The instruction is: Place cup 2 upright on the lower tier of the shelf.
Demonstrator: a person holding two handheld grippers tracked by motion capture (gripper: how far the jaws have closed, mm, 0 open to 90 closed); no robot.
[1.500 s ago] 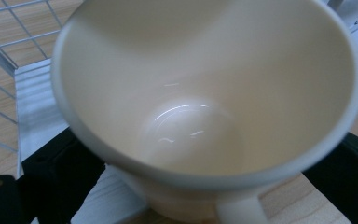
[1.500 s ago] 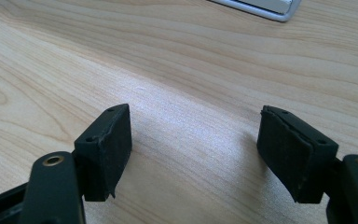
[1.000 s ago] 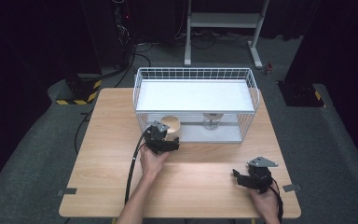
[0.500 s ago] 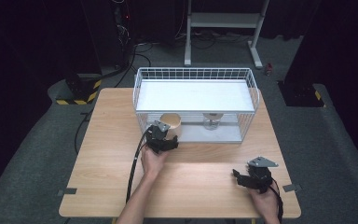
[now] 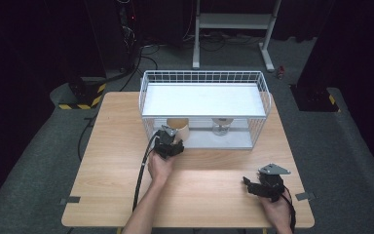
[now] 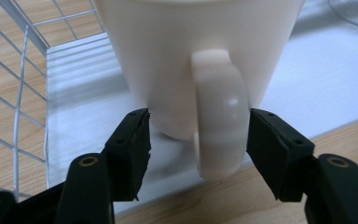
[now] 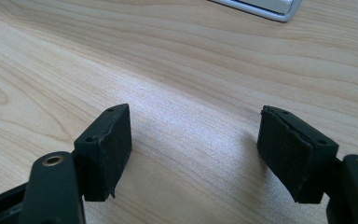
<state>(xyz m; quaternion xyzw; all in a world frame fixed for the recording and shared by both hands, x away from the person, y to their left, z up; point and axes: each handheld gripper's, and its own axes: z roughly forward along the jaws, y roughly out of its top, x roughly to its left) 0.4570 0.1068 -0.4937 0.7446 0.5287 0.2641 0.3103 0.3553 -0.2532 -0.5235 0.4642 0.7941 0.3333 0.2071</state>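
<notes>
At the front edge of the wire rack's (image 5: 265,105) lower shelf stands a white mug (image 6: 200,60); the left gripper (image 6: 198,140) fingers are apart around its handle, not yet clamped. Right gripper (image 7: 193,149) rests apart, empty, over the worktop (image 5: 214,185).

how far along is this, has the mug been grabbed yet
Not yet. Done: the left gripper has reached the mug on the rack's lower shelf, open jaws straddling the handle. In hand: nothing is clamped. Left: closing and lifting it out, probably. The right gripper rests open over bare table.
</notes>
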